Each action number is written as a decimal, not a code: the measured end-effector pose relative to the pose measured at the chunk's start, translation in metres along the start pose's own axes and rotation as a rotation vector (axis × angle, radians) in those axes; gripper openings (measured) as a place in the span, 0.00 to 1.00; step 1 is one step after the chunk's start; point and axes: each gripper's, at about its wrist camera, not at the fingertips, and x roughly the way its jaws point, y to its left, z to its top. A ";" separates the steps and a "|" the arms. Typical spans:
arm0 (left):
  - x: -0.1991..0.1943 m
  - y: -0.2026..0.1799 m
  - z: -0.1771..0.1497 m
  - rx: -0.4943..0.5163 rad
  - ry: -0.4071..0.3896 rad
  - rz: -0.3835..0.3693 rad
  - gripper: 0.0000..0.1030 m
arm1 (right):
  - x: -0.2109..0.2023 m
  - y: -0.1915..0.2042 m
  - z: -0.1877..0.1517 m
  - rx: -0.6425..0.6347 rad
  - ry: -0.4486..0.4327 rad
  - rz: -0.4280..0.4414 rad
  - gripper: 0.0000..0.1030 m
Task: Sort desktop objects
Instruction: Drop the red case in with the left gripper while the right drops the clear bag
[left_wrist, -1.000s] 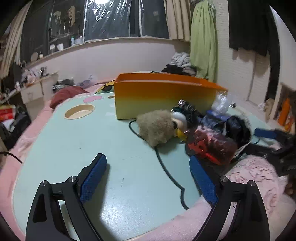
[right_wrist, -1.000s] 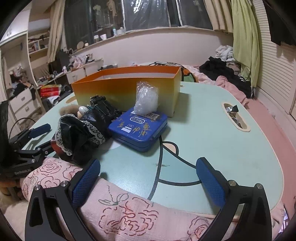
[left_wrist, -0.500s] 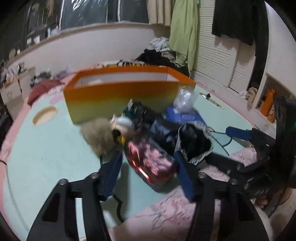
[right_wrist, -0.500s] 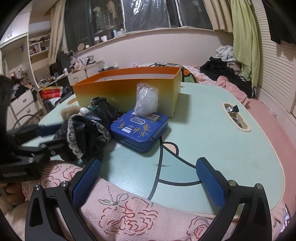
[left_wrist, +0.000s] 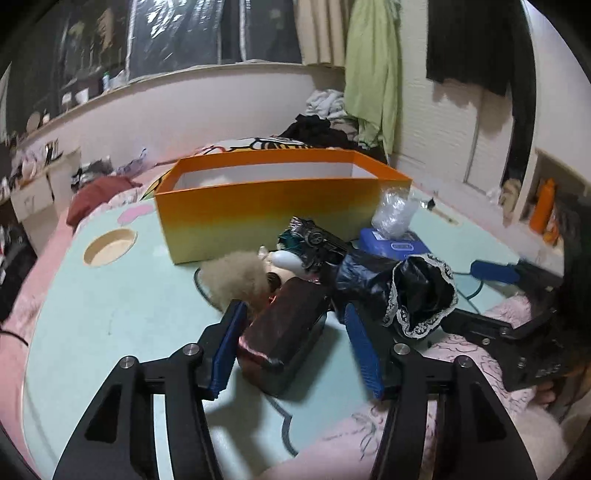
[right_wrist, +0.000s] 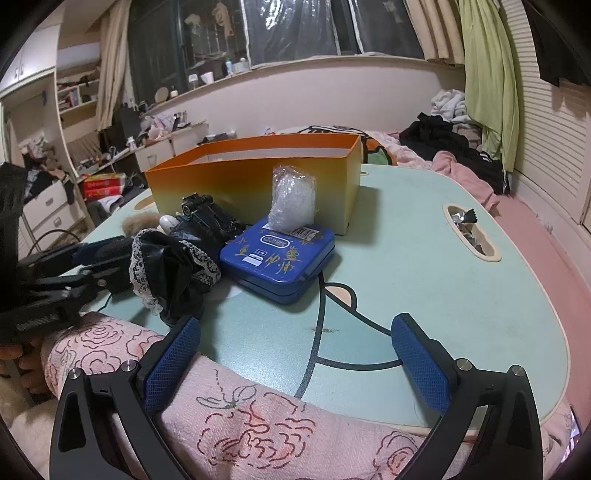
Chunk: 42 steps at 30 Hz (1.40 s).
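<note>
Pouch (left_wrist: 286, 325) between closing left fingers (left_wrist: 227, 345)

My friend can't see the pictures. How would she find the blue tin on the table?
Find the big orange box on the green table. Just in front of its right end lies the blue tin, flat, with a clear crinkly bag on top. It is the only blue thing with gold writing in the pile.

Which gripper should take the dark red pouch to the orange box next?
Left. The left gripper already straddles the dark red pouch, jaws closing on it, the orange box ahead. The right gripper hangs open over the table edge.
</note>
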 end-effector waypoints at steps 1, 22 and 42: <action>0.001 -0.001 -0.001 0.007 0.006 -0.011 0.29 | 0.000 0.001 0.000 0.002 -0.001 0.003 1.00; -0.025 0.001 -0.010 0.002 -0.094 -0.060 0.28 | 0.028 -0.006 0.070 0.144 0.001 0.149 0.24; 0.062 0.068 0.117 -0.266 -0.007 -0.024 0.60 | 0.077 0.002 0.142 0.125 0.023 0.068 0.72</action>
